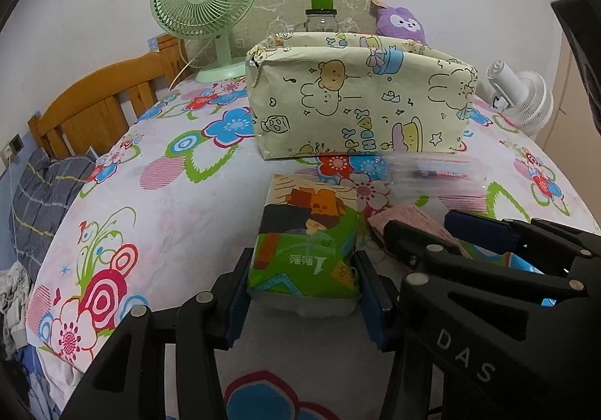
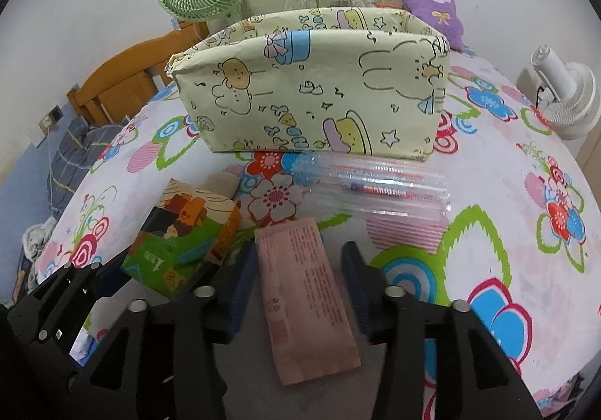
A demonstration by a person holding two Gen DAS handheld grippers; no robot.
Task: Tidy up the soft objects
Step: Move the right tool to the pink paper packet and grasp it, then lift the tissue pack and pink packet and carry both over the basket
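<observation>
A green and orange tissue pack (image 1: 308,243) lies on the flowered bedsheet. My left gripper (image 1: 302,290) is shut on its near end, pads pressed on both sides. The pack also shows in the right wrist view (image 2: 184,236). A flat pink packet (image 2: 304,292) lies between the fingers of my right gripper (image 2: 300,277), which is open around it; only the left pad is near its edge. A clear plastic sleeve (image 2: 375,187) lies beyond the packet. A pale yellow cartoon-print fabric bin (image 2: 311,93) stands open farther back.
A green desk fan (image 1: 203,3), a jar with a green lid (image 1: 322,16) and a purple plush (image 2: 432,3) stand behind the bin. A white fan (image 2: 563,97) is at the right edge. A wooden headboard (image 1: 97,108) is at the left.
</observation>
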